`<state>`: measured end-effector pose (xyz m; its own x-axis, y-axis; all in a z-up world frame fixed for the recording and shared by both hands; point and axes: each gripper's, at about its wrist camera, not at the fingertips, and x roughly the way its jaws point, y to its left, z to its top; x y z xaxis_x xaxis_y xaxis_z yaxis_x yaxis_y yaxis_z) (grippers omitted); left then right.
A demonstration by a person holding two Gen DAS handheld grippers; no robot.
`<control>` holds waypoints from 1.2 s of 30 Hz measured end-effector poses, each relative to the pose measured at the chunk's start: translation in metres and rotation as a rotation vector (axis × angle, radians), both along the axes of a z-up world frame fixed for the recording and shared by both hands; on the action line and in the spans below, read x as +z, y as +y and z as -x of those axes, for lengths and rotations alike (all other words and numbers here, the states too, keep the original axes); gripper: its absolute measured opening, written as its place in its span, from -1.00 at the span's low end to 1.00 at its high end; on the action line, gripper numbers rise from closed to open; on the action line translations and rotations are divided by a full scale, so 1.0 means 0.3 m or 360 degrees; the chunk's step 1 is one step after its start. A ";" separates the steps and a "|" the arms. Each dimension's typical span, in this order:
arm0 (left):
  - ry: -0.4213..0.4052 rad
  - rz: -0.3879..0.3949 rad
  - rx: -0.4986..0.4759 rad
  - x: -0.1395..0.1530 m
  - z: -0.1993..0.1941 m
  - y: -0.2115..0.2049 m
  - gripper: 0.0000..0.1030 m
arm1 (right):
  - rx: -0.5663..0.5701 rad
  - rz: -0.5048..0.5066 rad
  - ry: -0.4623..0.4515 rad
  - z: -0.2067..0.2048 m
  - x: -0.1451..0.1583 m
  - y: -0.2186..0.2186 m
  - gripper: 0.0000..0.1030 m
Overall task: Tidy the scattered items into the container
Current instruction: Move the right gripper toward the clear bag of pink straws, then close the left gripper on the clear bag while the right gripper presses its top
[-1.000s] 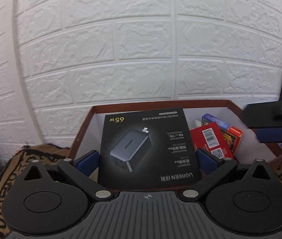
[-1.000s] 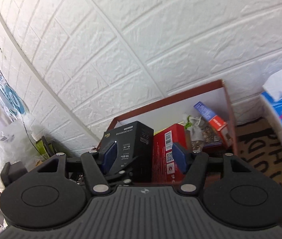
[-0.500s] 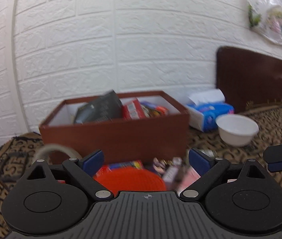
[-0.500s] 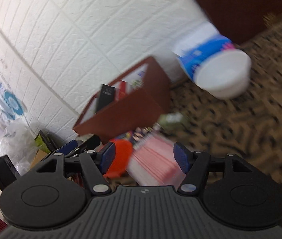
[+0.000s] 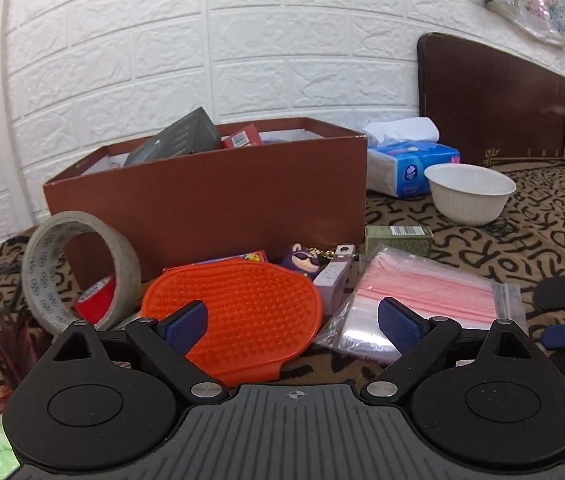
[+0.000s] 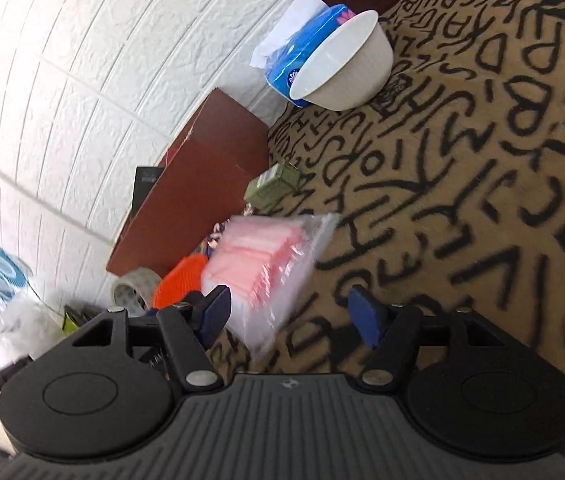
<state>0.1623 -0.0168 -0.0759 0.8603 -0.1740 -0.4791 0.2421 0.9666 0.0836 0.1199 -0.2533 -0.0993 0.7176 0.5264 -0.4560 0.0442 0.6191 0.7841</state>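
- Left gripper (image 5: 290, 320) apart, empty, lined up near the orange bristled rubber pad (image 5: 238, 312).
- Right gripper (image 6: 288, 316) apart, empty, facing the clear bag of pink sheets (image 6: 266, 264).
- Both sit before the brown cardboard box (image 5: 210, 196).

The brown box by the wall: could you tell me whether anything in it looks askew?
Yes. In the brown box, a dark grey carton leans at a slant, one corner poking well above the rim rather than lying flat. A red packet beside it also rises above the rim.

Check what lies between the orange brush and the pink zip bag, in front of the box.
In the left wrist view, a purple keychain figure and a small white-lilac gadget lie between the orange brush and the pink zip bag; the right wrist view is too blurred there.
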 end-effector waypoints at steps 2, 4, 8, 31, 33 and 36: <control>-0.0012 -0.0002 -0.0027 0.000 -0.003 -0.011 0.89 | -0.0010 -0.0049 0.0007 -0.034 -0.011 0.014 0.39; -0.0016 -0.0010 -0.0067 -0.009 0.000 -0.020 0.89 | 0.0003 -0.0076 -0.0001 -0.069 -0.017 0.039 0.39; -0.0003 0.0023 -0.0131 -0.013 -0.019 -0.023 0.90 | 0.0071 -0.0039 -0.0017 -0.129 -0.016 0.085 0.21; 0.0130 -0.0099 -0.0552 -0.067 -0.058 -0.199 0.98 | 0.0224 0.0041 0.0021 -0.209 0.013 -0.022 0.18; 0.0133 -0.0094 -0.0580 -0.063 -0.058 -0.218 0.99 | 0.0267 0.0114 0.0002 -0.226 0.025 0.019 0.18; 0.0088 -0.0104 -0.0602 -0.067 -0.033 -0.235 0.96 | 0.0307 0.0316 -0.0057 -0.224 0.057 0.061 -0.04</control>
<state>0.1723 -0.0872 -0.0960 0.7140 -0.4414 -0.5435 0.5861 0.8014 0.1190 0.1871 -0.2350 -0.0823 0.6304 0.5579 -0.5397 -0.1152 0.7548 0.6457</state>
